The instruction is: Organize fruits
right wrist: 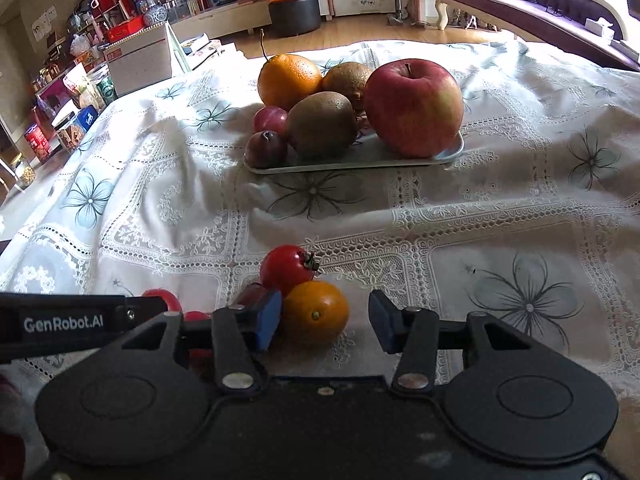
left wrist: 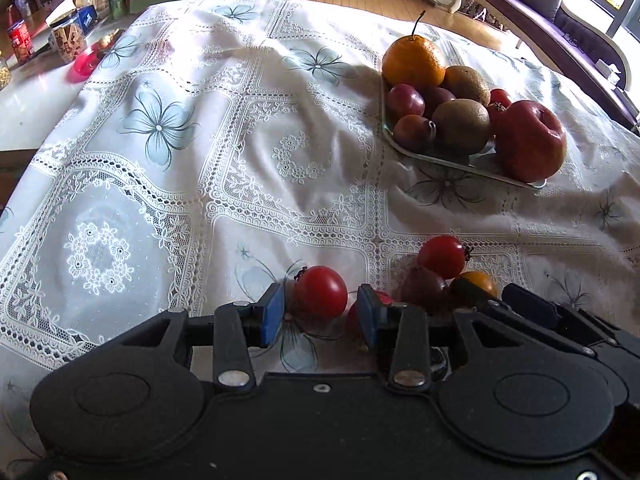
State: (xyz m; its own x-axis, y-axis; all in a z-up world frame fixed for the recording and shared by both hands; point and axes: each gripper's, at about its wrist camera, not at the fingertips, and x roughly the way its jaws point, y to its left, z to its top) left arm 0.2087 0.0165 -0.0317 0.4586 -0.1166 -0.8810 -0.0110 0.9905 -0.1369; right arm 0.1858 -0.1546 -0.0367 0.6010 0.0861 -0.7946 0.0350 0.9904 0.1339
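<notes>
On the lace tablecloth [left wrist: 224, 152], most fruit already sits on the tray [right wrist: 352, 162], while a few small pieces lie loose nearby, so sorting looks mostly done. The left gripper [left wrist: 322, 314], low and level, brackets a red tomato [left wrist: 320, 291] unclenched; the right gripper [right wrist: 326, 320] spreads around a small orange [right wrist: 315, 312].

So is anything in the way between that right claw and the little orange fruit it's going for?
Nothing visible. The small orange fruit already sits between the open blue-padded fingers of the right gripper, touching a red cherry tomato behind it.
</notes>
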